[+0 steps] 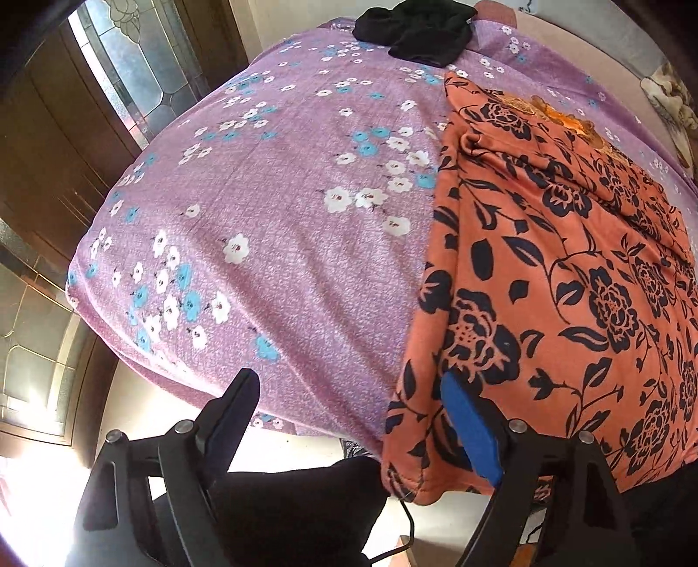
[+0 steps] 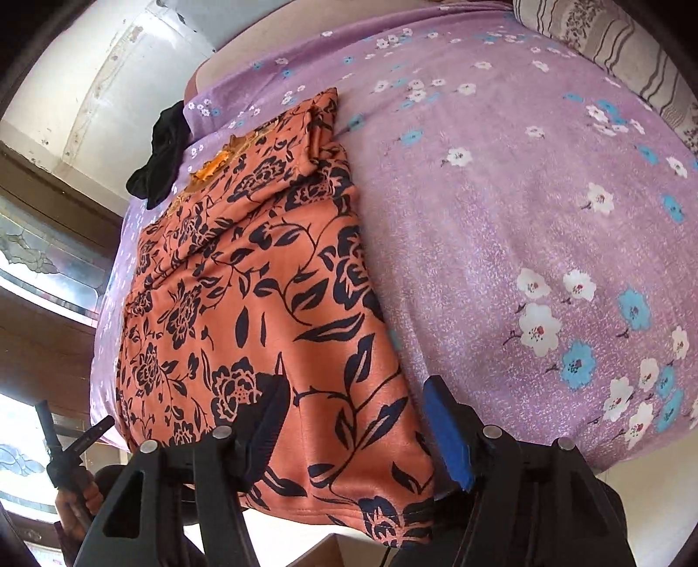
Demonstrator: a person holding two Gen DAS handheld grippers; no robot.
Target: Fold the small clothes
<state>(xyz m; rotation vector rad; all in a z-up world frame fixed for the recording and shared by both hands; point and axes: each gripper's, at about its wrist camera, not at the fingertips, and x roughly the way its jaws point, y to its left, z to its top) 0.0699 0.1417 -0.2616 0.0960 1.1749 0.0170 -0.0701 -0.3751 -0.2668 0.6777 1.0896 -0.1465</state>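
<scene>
An orange garment with a dark flower print (image 1: 545, 270) (image 2: 244, 296) lies flat along the purple flowered bedsheet (image 1: 270, 209) (image 2: 501, 218), its near hem hanging over the bed's front edge. My left gripper (image 1: 349, 392) stands open at the garment's near left corner: its blue-padded finger (image 1: 467, 418) is over the cloth, the other finger is over bare sheet. My right gripper (image 2: 357, 392) is open astride the near right corner, with the cloth between the fingers and no pad pressing on it. The left gripper (image 2: 74, 418) also shows in the right wrist view, held in a hand.
A crumpled black garment (image 1: 414, 30) (image 2: 161, 152) lies at the bed's far end. A striped pillow (image 2: 610, 56) sits at the far right. A wooden door with patterned glass (image 1: 65, 131) stands to the left. Pale floor shows below the bed edge.
</scene>
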